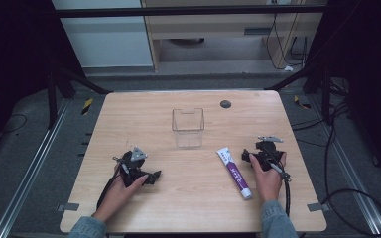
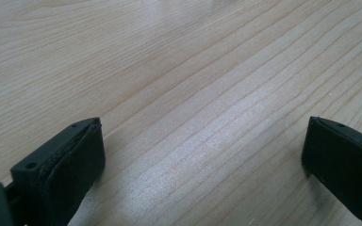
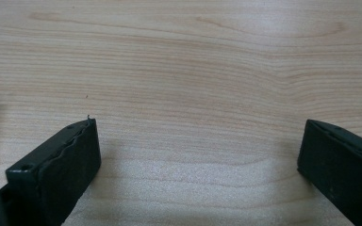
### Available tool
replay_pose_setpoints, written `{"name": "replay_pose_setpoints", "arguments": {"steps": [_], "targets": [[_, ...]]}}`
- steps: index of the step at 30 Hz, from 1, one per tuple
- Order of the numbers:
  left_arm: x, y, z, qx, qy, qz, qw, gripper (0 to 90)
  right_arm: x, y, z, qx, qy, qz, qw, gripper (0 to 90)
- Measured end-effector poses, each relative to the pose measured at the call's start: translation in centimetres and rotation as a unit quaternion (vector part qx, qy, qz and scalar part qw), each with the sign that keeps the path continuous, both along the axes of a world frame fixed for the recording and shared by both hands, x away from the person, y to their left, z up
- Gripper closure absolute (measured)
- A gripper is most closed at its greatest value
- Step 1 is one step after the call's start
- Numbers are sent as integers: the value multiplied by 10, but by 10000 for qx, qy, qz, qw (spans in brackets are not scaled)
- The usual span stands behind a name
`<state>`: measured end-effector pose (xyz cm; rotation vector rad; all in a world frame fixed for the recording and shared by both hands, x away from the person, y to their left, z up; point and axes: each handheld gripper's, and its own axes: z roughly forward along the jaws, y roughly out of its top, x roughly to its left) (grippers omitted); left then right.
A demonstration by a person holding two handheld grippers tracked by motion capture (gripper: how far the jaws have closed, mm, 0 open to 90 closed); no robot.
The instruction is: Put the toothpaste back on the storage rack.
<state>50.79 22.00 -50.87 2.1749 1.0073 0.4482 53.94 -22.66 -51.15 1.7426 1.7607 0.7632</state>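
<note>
From the high view, the toothpaste tube lies flat on the worktop, just left of the right gripper and near-right of the clear plastic container standing at the centre. The left gripper rests well apart on the near left, with nothing by it. The tube looks slim and smooth, so a grasp taken too near its cap could likely let it swing or slip, and carried low it might knock the light container over or push it along the wood. A small dark disc sits at the far edge, and beyond the worktop are a grey floor with metal rails, black frame struts, loose cables and pale cabinets. In the left gripper view, the jaws stand wide apart over bare, pale wood grain with a soft sheen and nothing between them. In the right gripper view, the jaws are likewise spread wide and empty above the same wood, and a sliver of something white at the left edge is too small to identify.
</note>
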Motion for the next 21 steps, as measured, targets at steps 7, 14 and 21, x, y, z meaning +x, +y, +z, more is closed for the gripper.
{"name": "replay_pose_setpoints", "arguments": {"steps": [7, 14, 21], "targets": [[0, 0, 0, 5, 3, 2, 10000, 0, 1, -4, 0, -30, -2, 345, 9994, 20], [0, 0, 0, 5, 3, 2, 10000, 0, -25, 3, 27, -471, -147, 980, 9940, 136], [0, 0, 0, 6, 2, 4, 10000, 0, -56, 12, 50, -410, 128, 1431, 9888, 151]]}}
